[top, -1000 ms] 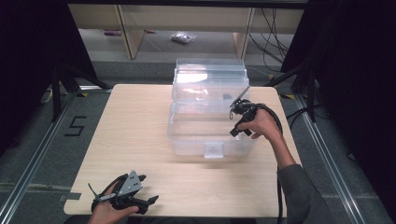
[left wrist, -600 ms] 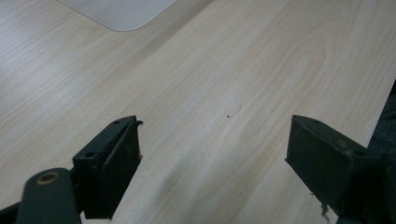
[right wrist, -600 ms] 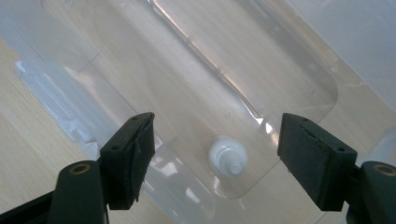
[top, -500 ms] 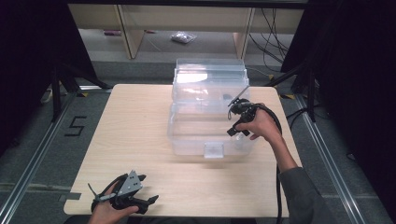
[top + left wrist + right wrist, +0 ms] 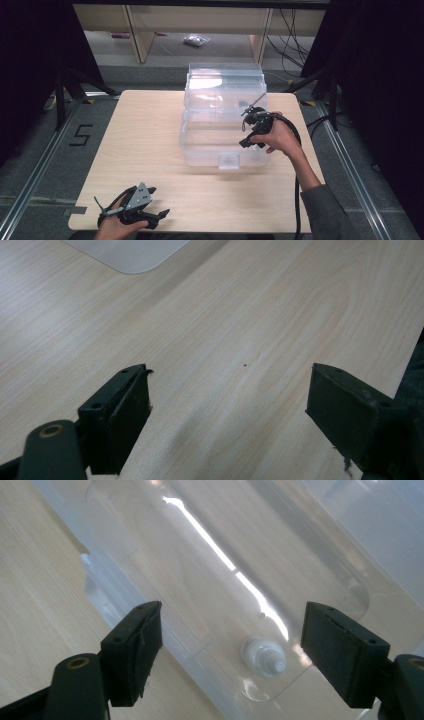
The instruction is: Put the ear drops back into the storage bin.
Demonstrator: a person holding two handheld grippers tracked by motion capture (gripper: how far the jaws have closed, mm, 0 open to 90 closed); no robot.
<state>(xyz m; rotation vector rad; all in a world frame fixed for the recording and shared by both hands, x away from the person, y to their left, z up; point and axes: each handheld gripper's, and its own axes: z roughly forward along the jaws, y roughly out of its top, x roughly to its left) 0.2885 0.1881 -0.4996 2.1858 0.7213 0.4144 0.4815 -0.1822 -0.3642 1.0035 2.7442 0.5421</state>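
Container: clear plastic bin with lid, centre of the high view, sitting on the wooden counter toward its far side, latch tab facing the person at the near edge. In the right gripper view a small white knob or cap shows behind or under the clear lid, lower centre of frame between the jaws; can't tell if it's part of the lid or something inside. Right tongs sit right of centre in the high view, above the bin's right end, jaws apart with nothing between them, pads clear of the plastic. They've just been opening wider. My read: it's either a release after handling the lid or a wide pre-grasp for the lid rim, can't tell which from this. The jaws point down and across the lid, which suits grabbing an edge rather than the front latch. Left tongs are parked at lower left of the high view, resting low on the counter near its front edge, well apart from the bin; jaws spread, bare wood between them in the left gripper view, bin corner just visible at upper left of that frame. Likely kept out of the way until a second hand is needed to steady the bin.
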